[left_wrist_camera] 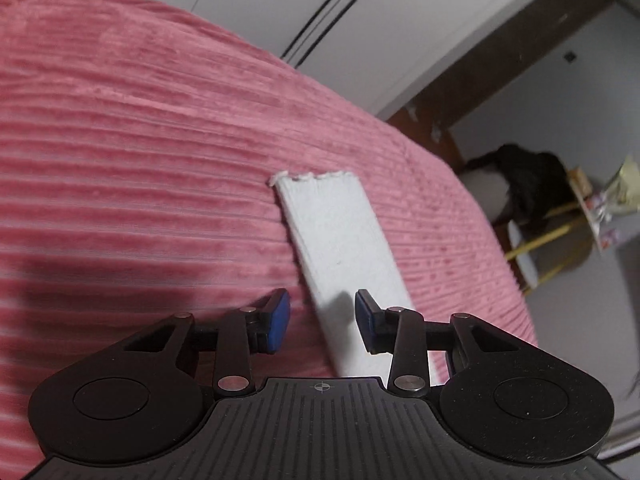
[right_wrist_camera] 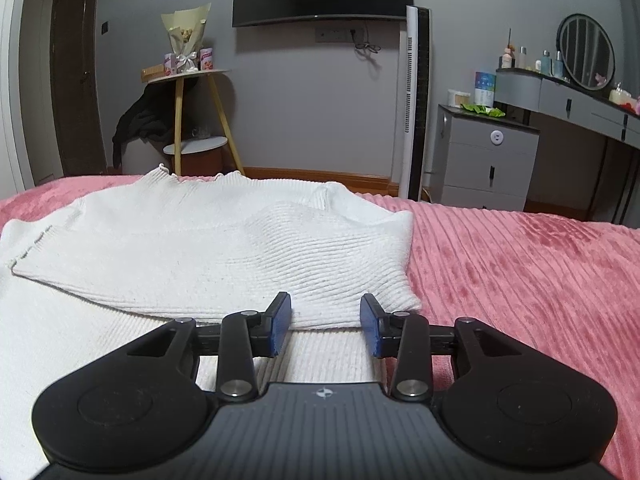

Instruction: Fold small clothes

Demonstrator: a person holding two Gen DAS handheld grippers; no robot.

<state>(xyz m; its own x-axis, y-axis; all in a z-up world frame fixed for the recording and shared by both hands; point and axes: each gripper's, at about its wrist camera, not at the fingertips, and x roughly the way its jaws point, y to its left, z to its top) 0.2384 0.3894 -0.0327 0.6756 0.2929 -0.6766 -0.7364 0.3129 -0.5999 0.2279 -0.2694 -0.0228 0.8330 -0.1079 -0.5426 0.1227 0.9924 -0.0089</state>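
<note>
A white ribbed sweater (right_wrist_camera: 208,240) lies flat on the pink ribbed bedspread (right_wrist_camera: 520,272), one part folded across its body. My right gripper (right_wrist_camera: 326,322) hovers low over the folded edge nearest me, open, with its blue pads (right_wrist_camera: 280,320) apart and the knit lying under the gap. In the left wrist view a long white sleeve (left_wrist_camera: 340,240) stretches away over the bedspread (left_wrist_camera: 140,160), its frilled cuff at the far end. My left gripper (left_wrist_camera: 322,320) is open above the sleeve's near part, and the right pad (left_wrist_camera: 364,320) is over the cloth without pinching it.
Beyond the bed's far edge stand a wooden side table (right_wrist_camera: 188,76) with a bouquet, a dark garment (right_wrist_camera: 140,120) draped beside it, a tall white tower fan (right_wrist_camera: 416,100), a grey drawer unit (right_wrist_camera: 484,152) and a dressing table. White wardrobe doors (left_wrist_camera: 320,20) rise behind the bed.
</note>
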